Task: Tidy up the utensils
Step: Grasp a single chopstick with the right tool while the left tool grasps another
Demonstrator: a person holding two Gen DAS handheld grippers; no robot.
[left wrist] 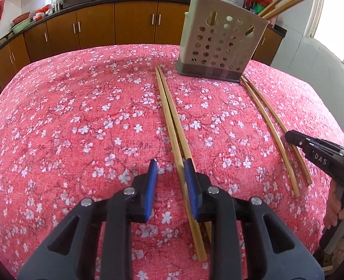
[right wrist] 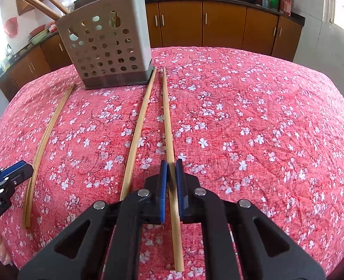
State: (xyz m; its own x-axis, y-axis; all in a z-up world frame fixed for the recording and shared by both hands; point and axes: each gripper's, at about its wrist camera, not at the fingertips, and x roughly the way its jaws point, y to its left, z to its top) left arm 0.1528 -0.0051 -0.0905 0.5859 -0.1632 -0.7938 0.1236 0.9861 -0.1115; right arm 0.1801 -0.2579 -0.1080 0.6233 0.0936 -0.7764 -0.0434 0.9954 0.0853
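Tongs first: the right gripper (right wrist: 171, 182), black with blue pads, is clenched on one pale bamboo chopstick (right wrist: 167, 126), which runs between its jaws and lies along the pink floral tablecloth (right wrist: 265, 128). Its partner chopstick (right wrist: 138, 130) lies just beside it, its far tip touching the base of the grey perforated utensil holder (right wrist: 106, 46). The left gripper (left wrist: 171, 182) straddles one stick of a second bamboo pair (left wrist: 169, 114), jaws apart, not gripping. More chopsticks stand in the holder. Brown kitchen cabinets (left wrist: 134, 25) line the wall behind the table.
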